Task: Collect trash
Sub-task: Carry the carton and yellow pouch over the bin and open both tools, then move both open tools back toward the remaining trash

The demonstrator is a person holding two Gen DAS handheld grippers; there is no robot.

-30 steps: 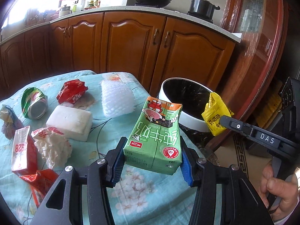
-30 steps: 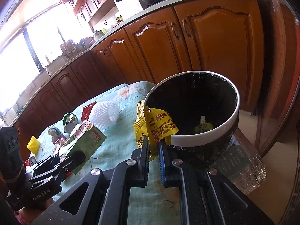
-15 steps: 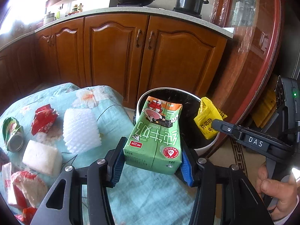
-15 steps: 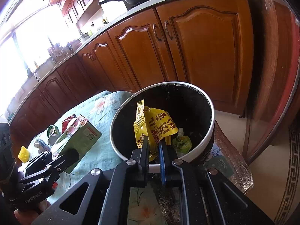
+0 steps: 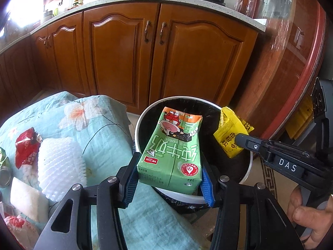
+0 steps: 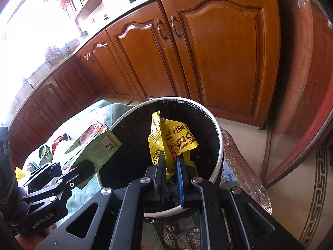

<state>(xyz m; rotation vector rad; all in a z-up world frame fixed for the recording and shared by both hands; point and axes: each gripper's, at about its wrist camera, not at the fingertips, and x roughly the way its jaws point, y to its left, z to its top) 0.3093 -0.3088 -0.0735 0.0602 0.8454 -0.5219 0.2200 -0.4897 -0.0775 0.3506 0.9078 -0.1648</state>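
Note:
My left gripper [image 5: 169, 174] is shut on a green milk carton [image 5: 173, 149], held over the near edge of a white-rimmed bin [image 5: 137, 125] lined with a black bag. In the right wrist view the same carton [image 6: 97, 149] pokes over the bin's left rim [image 6: 216, 125]. My right gripper [image 6: 170, 159] is shut on a crumpled yellow wrapper [image 6: 172, 137], hanging above the bin's mouth. From the left wrist view that wrapper [image 5: 230, 134] sits over the bin's right rim, pinched by the right gripper's dark fingers [image 5: 244, 140].
Left of the bin, a table with a teal floral cloth [image 5: 104, 129] holds a red wrapper [image 5: 27, 145], white foam netting [image 5: 60, 162], a white block [image 5: 27, 195] and a can [image 5: 4, 170]. Wooden cabinets [image 5: 156, 52] stand behind. A hand [image 5: 310, 218] grips the right tool.
Both grippers have moved from over the table toward the bin. The carton and the yellow wrapper now hang over its opening; both grips are unchanged.

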